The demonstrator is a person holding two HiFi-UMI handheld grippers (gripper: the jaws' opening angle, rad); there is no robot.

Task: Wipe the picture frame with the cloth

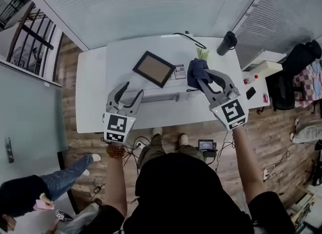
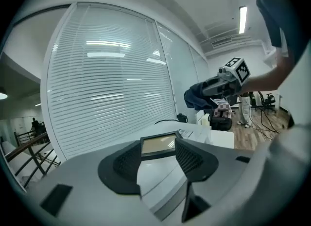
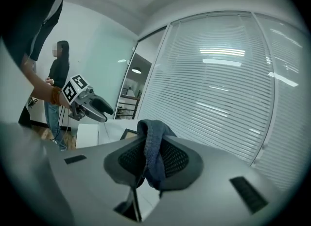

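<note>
A dark-framed picture frame [image 1: 154, 68] with a brownish pane lies flat on the white table [image 1: 90, 97], also visible ahead between the left jaws as the picture frame [image 2: 159, 144]. My left gripper [image 1: 130, 93] hovers just short of it, open and empty. My right gripper [image 1: 204, 79] is shut on a dark blue cloth [image 1: 196, 71], which hangs bunched from its jaws to the right of the frame. In the right gripper view the cloth [image 3: 152, 153] drapes down between the pads. The left gripper view shows the right gripper [image 2: 214, 87] with the cloth [image 2: 195, 96].
A printed paper [image 1: 179, 71] lies beside the frame. A black bottle [image 1: 226, 43] stands at the table's far right corner, with a black cable [image 1: 188, 37] along the far edge. A low white side unit [image 1: 261, 69] is to the right. A person [image 1: 35, 190] stands at lower left.
</note>
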